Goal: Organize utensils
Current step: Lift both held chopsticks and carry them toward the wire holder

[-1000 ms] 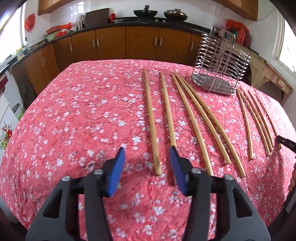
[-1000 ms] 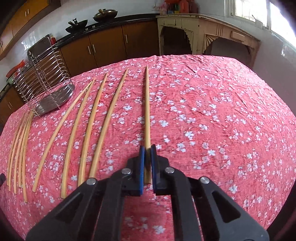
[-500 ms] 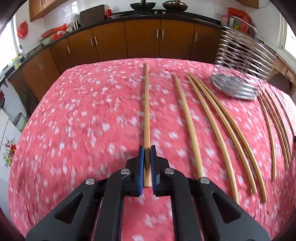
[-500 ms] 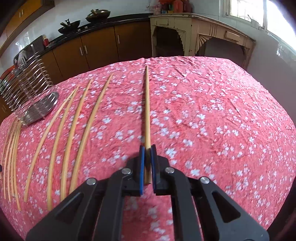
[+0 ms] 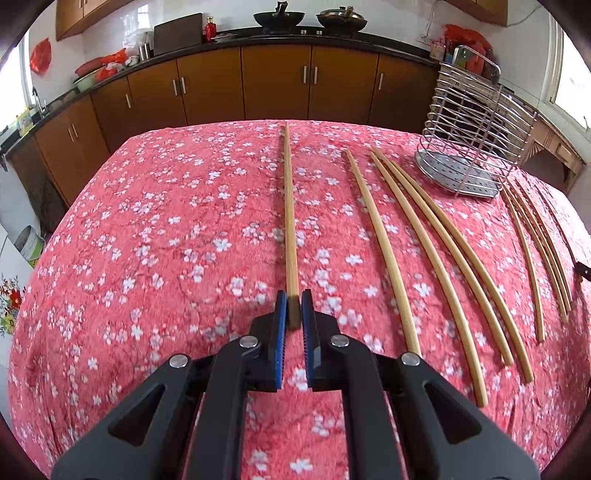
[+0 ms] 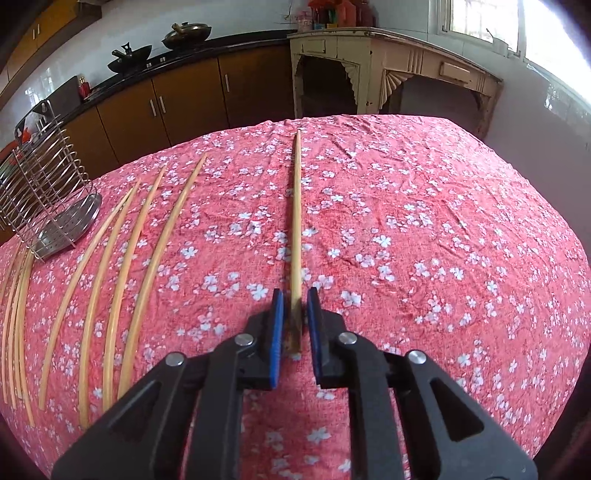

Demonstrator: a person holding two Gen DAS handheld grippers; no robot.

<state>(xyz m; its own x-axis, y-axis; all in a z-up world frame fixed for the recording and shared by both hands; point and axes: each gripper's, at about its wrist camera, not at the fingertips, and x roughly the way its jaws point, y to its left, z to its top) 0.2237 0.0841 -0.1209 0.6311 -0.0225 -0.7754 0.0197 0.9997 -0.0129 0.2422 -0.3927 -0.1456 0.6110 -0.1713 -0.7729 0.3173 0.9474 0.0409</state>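
On the floral surface (image 5: 147,240) your left gripper (image 5: 294,314) pinches one chopstick (image 5: 290,221); your right gripper (image 6: 295,317) has just been opening, seemingly releasing another. The rack (image 5: 469,140) looks empty, so nearly everything remains.

**A kitchen with brown cabinets and daylight**

Brown wooden cabinets (image 5: 273,88) run across the top of the left wrist view under a black countertop (image 5: 391,37), where two dark woks (image 5: 284,16) stand. The wall (image 5: 236,18) behind is white and tiled. In the right wrist view, a cream old side table (image 6: 391,70) stands at upper centre, and a bright window (image 6: 484,18) is at upper right.
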